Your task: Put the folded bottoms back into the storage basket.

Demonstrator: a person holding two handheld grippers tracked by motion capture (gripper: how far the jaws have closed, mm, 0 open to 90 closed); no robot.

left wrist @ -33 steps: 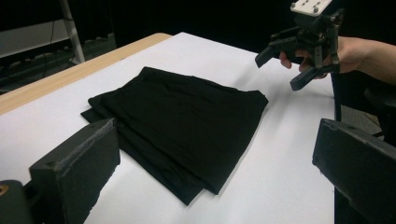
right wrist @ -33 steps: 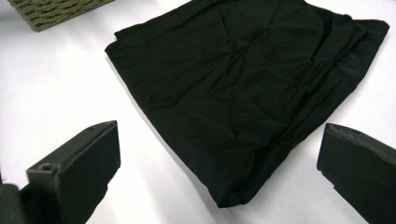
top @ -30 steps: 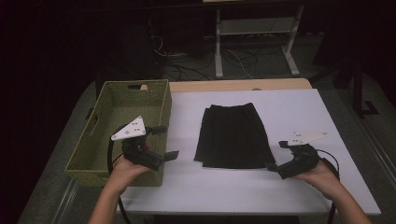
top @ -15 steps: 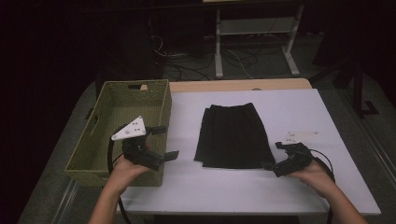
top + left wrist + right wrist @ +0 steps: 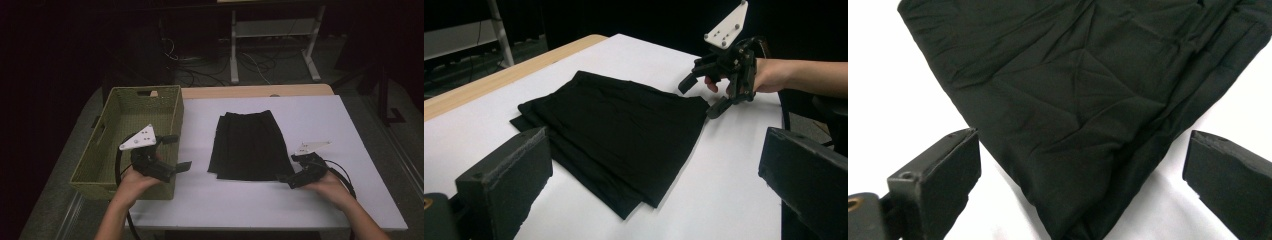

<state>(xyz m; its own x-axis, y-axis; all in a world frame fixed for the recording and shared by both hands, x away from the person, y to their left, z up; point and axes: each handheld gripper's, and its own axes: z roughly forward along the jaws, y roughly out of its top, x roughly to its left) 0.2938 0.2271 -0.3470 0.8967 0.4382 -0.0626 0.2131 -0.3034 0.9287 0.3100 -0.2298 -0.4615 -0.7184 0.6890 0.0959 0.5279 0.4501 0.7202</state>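
On the white counter in front of you, the folded black garment lies flat near the middle, with the woven green basket well to its left at the counter's edge. No label, brand or writing can be read on the garment, the basket or either tool.

Your right claw sits low at the garment's near right corner, jaws spread wide, and in the right gripper view that corner of the cloth lies between the two black jaws; whether a jaw touches the fabric cannot be told. Your right hand grips the tool from behind, wrist close to the counter, the forearm coming in from the bottom right.

Your left claw hovers beside the basket's right wall, also wide and holding nothing, pointing across the counter toward the garment. Your left hand holds it above the basket's near corner, forearm angled up from below.
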